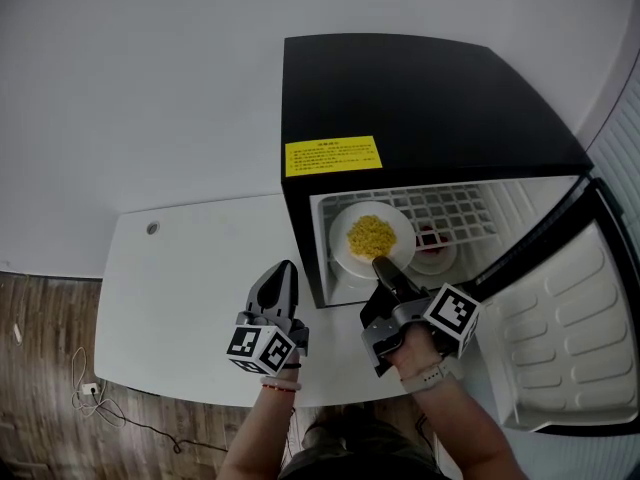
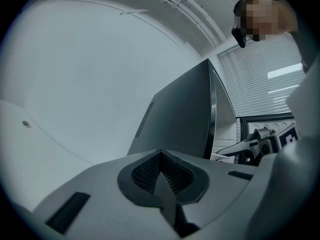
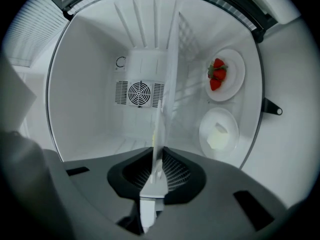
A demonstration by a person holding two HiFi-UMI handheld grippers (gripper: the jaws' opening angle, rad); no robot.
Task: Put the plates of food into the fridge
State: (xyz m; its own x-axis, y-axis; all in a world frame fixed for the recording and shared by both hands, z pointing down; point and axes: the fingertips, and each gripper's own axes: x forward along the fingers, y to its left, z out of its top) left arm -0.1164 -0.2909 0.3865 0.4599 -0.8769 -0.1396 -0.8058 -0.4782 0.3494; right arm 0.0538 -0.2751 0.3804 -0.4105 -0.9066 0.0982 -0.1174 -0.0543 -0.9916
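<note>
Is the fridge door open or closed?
Open. The fridge door swings out wide, and you can see the strawberry plate inside.

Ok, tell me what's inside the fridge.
A strawberry plate, a plate with a pale block, a rear fan. The right claw holds a plate of yellow food inside, hiding part of the shelf.

White plate (image 1: 341, 245) of yellow food (image 1: 371, 235), inside open fridge (image 1: 430, 98)

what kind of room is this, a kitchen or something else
Most likely a bare test room or office, not a home kitchen: a small black fridge stands on a plain white table against a bare white wall, with window blinds alongside.
</note>
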